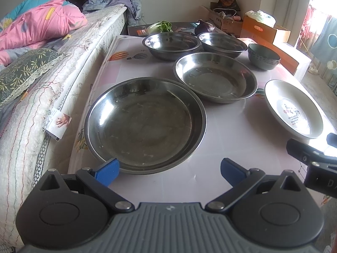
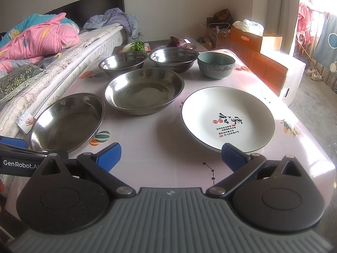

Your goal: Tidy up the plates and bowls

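A large steel plate (image 1: pixel 145 124) (image 2: pixel 67 122) lies at the table's near left, just ahead of my open left gripper (image 1: pixel 169 171). Behind it sits a smaller steel plate (image 1: pixel 214 78) (image 2: pixel 143 90). Two steel bowls stand at the back, the left bowl (image 1: pixel 170 45) (image 2: pixel 123 62) and the right bowl (image 1: pixel 223 44) (image 2: pixel 173 58). A grey-green ceramic bowl (image 1: pixel 263 55) (image 2: pixel 215 65) is beside them at the right. A white plate with black writing (image 1: pixel 292 109) (image 2: pixel 227 118) lies just ahead of my open right gripper (image 2: pixel 170 158). Both grippers hold nothing.
A patterned cloth covers the table (image 2: pixel 160 139). A mattress edge (image 1: pixel 52 97) runs along its left side. Greens (image 2: pixel 137 45) and a purple cabbage (image 2: pixel 177 42) sit behind the bowls. Cardboard boxes (image 2: pixel 259 42) stand at the far right. The right gripper's body (image 1: pixel 316 164) shows in the left wrist view.
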